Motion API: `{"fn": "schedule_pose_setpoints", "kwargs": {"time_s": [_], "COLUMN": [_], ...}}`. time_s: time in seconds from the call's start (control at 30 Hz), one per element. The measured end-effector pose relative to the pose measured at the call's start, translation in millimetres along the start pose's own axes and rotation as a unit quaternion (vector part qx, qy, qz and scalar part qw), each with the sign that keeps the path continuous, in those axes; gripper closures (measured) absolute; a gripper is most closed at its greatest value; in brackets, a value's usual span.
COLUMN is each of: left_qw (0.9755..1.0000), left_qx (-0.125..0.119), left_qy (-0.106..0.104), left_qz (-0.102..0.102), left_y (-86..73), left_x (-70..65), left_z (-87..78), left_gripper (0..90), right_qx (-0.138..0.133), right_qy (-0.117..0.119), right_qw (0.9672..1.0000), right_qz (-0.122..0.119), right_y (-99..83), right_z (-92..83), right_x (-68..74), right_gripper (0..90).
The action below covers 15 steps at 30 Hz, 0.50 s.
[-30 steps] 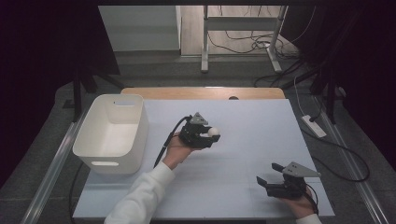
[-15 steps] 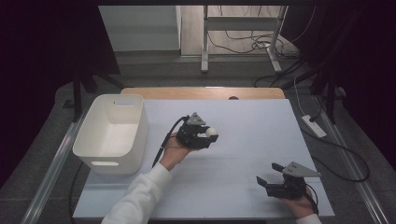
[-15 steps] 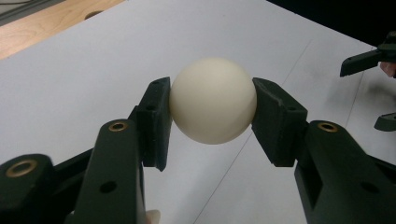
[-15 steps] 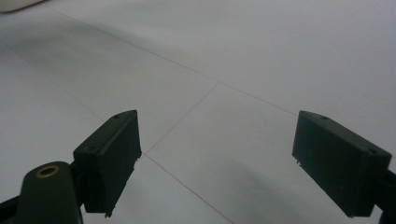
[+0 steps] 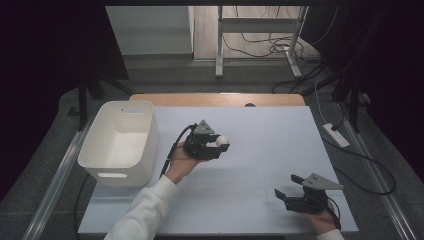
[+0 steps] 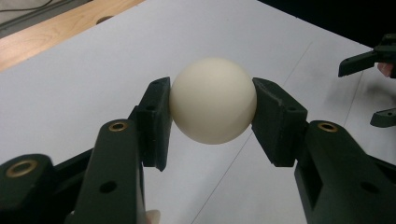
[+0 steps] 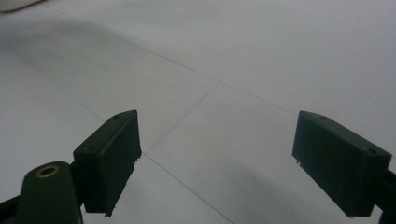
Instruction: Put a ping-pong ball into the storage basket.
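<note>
1. High view: the left hand-held gripper (image 5: 219, 146) sits above the middle of the white tabletop (image 5: 270, 135), its jaws clamped on a cream ball (image 5: 222, 141). The ball is held clear of the surface, well to the right of the white bin (image 5: 119, 145) that stands at the tabletop's left edge. The person's left hand (image 5: 181, 164) and white sleeve (image 5: 142, 212) reach in from the bottom. The right hand-held gripper (image 5: 285, 186) rests low near the tabletop's front right corner, well apart from the ball, with its jaws spread and nothing between them.

2. Left gripper view: the cream ball (image 6: 213, 100) sits squarely between the two black pads (image 6: 157, 119), touched on both sides and pinched at its widest part. The white tabletop (image 6: 93, 84) lies beneath it, and a strip of wood shows at the top left. The other hand-held gripper's open jaw tips show at the far right edge.

3. Right gripper view: the right hand-held gripper (image 7: 217, 161) holds its jaws wide apart over the bare white tabletop (image 7: 243, 56), with only faint thin lines crossing the surface between them.
</note>
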<state>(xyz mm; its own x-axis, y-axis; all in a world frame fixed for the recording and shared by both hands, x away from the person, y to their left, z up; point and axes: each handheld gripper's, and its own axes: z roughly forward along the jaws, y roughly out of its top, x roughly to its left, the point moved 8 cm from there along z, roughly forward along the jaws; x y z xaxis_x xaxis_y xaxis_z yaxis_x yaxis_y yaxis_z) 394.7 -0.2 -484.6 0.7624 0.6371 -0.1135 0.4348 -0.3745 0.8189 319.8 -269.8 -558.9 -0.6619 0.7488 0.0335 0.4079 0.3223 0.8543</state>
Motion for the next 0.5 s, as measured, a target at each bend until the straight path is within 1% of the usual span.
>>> {"fn": "schedule_pose_setpoints", "kwargs": {"time_s": [0.13,0.5], "left_qw": [1.0,1.0], "left_qx": [-0.001,-0.007], "left_qy": [0.001,0.003], "left_qz": [0.003,0.002], "left_y": [-0.1,-2.3], "left_x": [0.0,0.2], "left_z": [-2.6,-10.4], "left_gripper": [50.7,50.7], "right_qx": [0.0,0.001], "right_qy": [0.0,-0.001], "right_qw": [1.0,1.0], "right_qz": [0.0,-0.002], "right_y": [-0.1,-0.2], "right_z": [0.0,0.0], "right_x": [-0.2,-0.1], "right_gripper": [15.5,15.5]}}
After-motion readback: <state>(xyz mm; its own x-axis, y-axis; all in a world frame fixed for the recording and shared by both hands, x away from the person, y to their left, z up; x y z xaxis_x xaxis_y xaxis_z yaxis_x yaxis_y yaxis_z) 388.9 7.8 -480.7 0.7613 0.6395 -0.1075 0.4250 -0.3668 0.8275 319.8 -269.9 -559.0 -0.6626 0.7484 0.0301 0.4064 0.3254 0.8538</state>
